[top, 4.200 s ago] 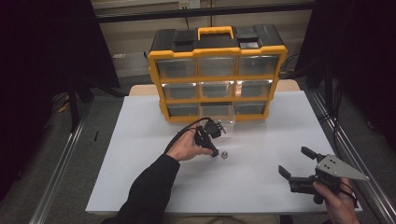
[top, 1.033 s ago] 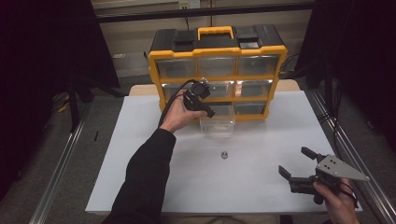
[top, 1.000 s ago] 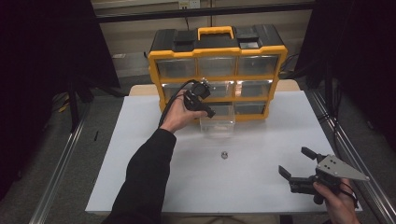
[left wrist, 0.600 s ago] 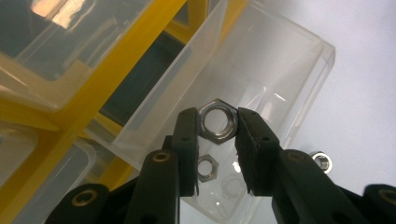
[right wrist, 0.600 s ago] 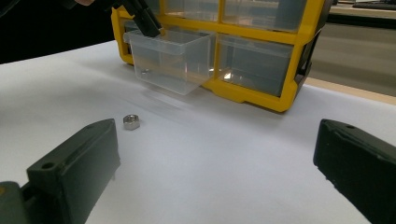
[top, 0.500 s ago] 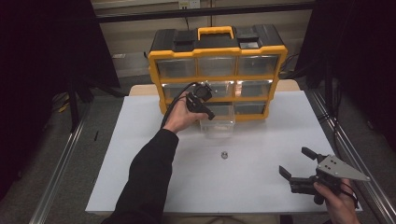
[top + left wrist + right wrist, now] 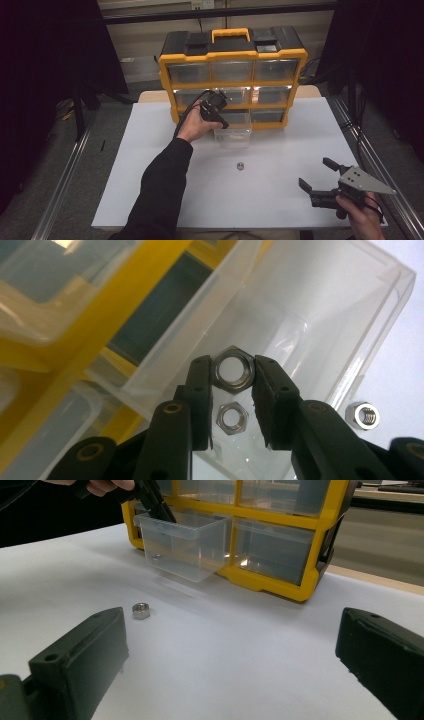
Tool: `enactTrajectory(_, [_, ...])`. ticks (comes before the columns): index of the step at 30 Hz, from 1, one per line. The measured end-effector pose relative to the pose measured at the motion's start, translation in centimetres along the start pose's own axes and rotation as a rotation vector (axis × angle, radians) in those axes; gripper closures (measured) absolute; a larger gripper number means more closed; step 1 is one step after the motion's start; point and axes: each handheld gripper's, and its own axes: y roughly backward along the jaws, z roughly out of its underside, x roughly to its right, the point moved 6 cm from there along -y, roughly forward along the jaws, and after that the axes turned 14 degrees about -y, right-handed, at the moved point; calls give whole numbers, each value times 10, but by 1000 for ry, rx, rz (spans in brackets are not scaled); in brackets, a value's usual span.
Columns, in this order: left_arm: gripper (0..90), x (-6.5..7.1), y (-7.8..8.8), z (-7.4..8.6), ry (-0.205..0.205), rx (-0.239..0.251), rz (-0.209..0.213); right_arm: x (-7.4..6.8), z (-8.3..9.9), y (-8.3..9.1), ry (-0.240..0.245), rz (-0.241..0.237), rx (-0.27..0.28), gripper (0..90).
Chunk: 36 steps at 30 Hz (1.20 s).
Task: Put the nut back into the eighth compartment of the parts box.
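My left gripper point(image 7: 233, 371) carried hex nut point(image 7: 233, 371) up from table, now clamped over drawer point(image 7: 320, 315); release next. Spare nut point(image 7: 240, 164) at 6 o'clock. Right gripper point(image 7: 318, 178) gaping, idle.

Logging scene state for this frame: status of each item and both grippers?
left gripper: shut on held nut, above pulled-out drawer
held nut: pinched between the pads
pulled-out drawer: open, one nut inside
nut in drawer: lying flat
loose nut: on the table, untouched
organizer: upright, other drawers closed
right gripper: open, empty
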Motion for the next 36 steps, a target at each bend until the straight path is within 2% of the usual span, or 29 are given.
enactTrajectory(1, [702, 1, -2, -1, 7, 5, -3, 0, 0, 0, 0, 0, 0, 1])
enactTrajectory(3, [702, 0, -4, 0, -2, -12, 1, 0, 0, 0, 4, -2, 3, 1])
enactTrajectory(5, [701, 0, -5, -1, 3, 0, 1, 0, 0, 0, 5, -2, 2, 1])
enactTrajectory(17, [698, 0, -5, 0, -23, -21, -15, 0, 0, 0, 3, -2, 3, 1])
enactTrajectory(18, [694, 2, -5, 0, -9, -9, -12, 0, 0, 0, 3, -2, 2, 1])
enactTrajectory(21, [700, 1, -5, 0, -5, 1, -12, 0, 0, 0, 2, -2, 3, 1])
enactTrajectory(23, [688, 0, -5, 0, -19, -4, -10, 0, 0, 0, 2, -2, 3, 1])
enactTrajectory(24, [685, 2, -5, 0, -5, 0, -11, 0, 0, 0, 1, -2, 3, 1])
enactTrajectory(25, [685, 0, -5, 0, -21, -1, -14, 0, 0, 0, 2, -2, 3, 1])
enactTrajectory(30, [659, 2, -3, -1, -7, 24, -14, 0, 0, 0, 2, -2, 3, 1])
enactTrajectory(33, [620, 2, 2, -1, -26, 8, -23, 0, 0, 0, 2, -2, 3, 1])
enactTrajectory(34, [620, 4, 2, -2, -12, 32, -25, 0, 0, 0, -1, 0, 1, 1])
enactTrajectory(36, [608, 3, 6, -2, -4, 36, -35, 0, 0, 0, -2, 2, 1, 1])
